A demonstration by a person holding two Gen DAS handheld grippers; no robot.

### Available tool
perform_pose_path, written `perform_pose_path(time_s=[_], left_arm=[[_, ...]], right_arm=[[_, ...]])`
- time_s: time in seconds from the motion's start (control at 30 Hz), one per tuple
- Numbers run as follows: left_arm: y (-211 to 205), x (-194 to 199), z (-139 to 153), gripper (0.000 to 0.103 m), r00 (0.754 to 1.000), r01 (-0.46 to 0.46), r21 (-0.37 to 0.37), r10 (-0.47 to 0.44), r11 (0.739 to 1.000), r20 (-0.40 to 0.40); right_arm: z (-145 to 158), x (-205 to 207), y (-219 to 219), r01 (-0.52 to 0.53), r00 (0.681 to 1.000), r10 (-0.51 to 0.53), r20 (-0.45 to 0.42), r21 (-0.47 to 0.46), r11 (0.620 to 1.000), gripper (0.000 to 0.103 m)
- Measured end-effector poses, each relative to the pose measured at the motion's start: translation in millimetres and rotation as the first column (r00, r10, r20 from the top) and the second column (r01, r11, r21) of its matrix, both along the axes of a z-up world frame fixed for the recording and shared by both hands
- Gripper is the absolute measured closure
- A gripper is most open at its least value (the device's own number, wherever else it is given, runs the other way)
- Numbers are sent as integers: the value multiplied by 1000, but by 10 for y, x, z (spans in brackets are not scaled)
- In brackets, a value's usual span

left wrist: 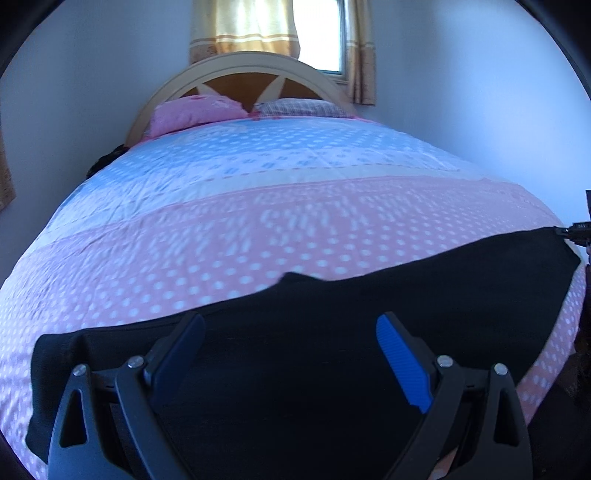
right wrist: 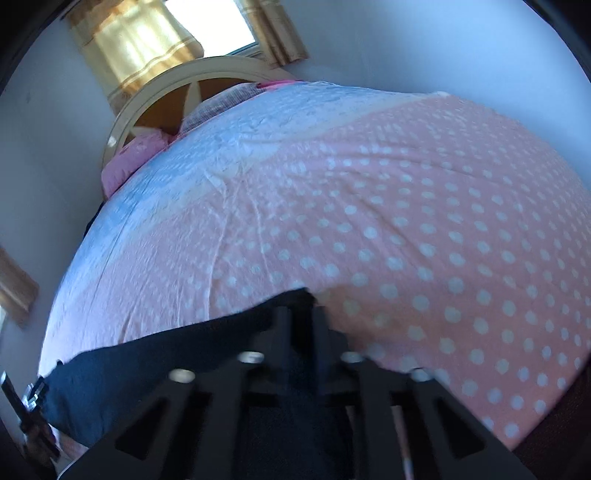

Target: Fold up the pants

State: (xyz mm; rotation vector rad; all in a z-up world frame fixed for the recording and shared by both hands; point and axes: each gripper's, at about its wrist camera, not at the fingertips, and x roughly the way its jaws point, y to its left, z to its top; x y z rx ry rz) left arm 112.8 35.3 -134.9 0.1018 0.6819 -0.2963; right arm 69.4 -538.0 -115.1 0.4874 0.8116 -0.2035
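Black pants (left wrist: pixel 406 295) lie stretched across the near edge of the bed. My left gripper (left wrist: pixel 290 321) hovers over the pants' left part with its jaws wide open and nothing between them. At the far right edge of the left wrist view, my right gripper (left wrist: pixel 574 232) pinches the pants' right corner. In the right wrist view the right gripper (right wrist: pixel 301 314) has its fingers close together, shut on the edge of the dark fabric (right wrist: pixel 147 369), which runs off to the left.
The bed cover (left wrist: pixel 295 221) is pink with white dots, with a blue band farther back. Two pillows (left wrist: pixel 195 112) rest against a curved headboard (left wrist: pixel 236 66). A curtained window (left wrist: pixel 317 33) is behind it, and walls stand on both sides.
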Motion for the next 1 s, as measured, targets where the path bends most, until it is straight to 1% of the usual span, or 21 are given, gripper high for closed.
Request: perform_pose_path(time_s=[0.03,0.07,0.13,0.2,0.27,0.33,0.4,0.47,0.5,0.53,0.57,0.63,0.73,0.83,0.9,0.93,0.97,1.0], left_arm=[[-40,-13,15,6,1000,14,-5,-14,1000,1],[-73,-32,26,6,1000,23,-8,-23,1000,5],[-166,-88,58,6,999,51,-14,-51,999,17],[-258,-127,62,6,997,76,-24,-76,997,19],[-372,-147,39,6,994,105,-32,-105,994,9],[-511,-169,-5,6,991,132,-25,-133,991,0],[-615,-182,-43,6,988,155,-22,-155,988,-9],[-719,-207,-88,6,985,173,-4,-173,985,-20],[-760,-216,-113,6,985,172,21,-172,985,-22],[-800,-225,-133,6,985,171,51,-170,984,-24],[-824,-226,-142,6,985,173,64,-171,983,-31],[-837,-236,-114,6,986,168,72,-166,983,-31],[-838,-266,-23,6,984,178,33,-178,983,-21],[-892,-309,33,5,982,190,19,-190,982,-1],[-963,-299,13,4,981,195,20,-195,981,-8],[-1010,-300,-7,4,979,204,23,-204,979,-16],[-1054,-279,-29,4,977,210,29,-210,977,-24],[-1092,-275,-54,4,976,217,37,-215,976,-32]], right_arm=[[59,-60,-10,25,1000,-25,0,-20,999,62],[128,-134,-6,39,999,-39,7,-42,998,62],[267,-268,34,37,999,-35,27,-66,997,62],[396,-421,123,7,999,-4,44,-64,998,62],[435,-513,228,-45,998,46,37,-46,998,62],[396,-576,341,-101,995,101,23,-16,995,62],[290,-594,444,-146,989,146,-12,-4,989,62],[108,-599,491,-151,985,149,-91,-15,988,62],[1,-584,464,-136,981,133,-140,-15,991,62],[-114,-583,431,-115,978,111,-179,-12,993,67],[-147,-606,382,-102,982,99,-158,-9,995,71],[-113,-642,322,-83,987,86,-138,26,996,71],[-19,-686,357,-81,989,77,-128,-20,997,71],[108,-721,377,-95,994,95,-55,8,995,71],[115,-713,423,-124,992,125,-21,40,991,71],[81,-691,439,-134,991,135,-23,48,990,70],[37,-649,434,-124,991,126,-47,35,992,69],[-35,-585,456,-99,990,99,-104,5,995,69]])
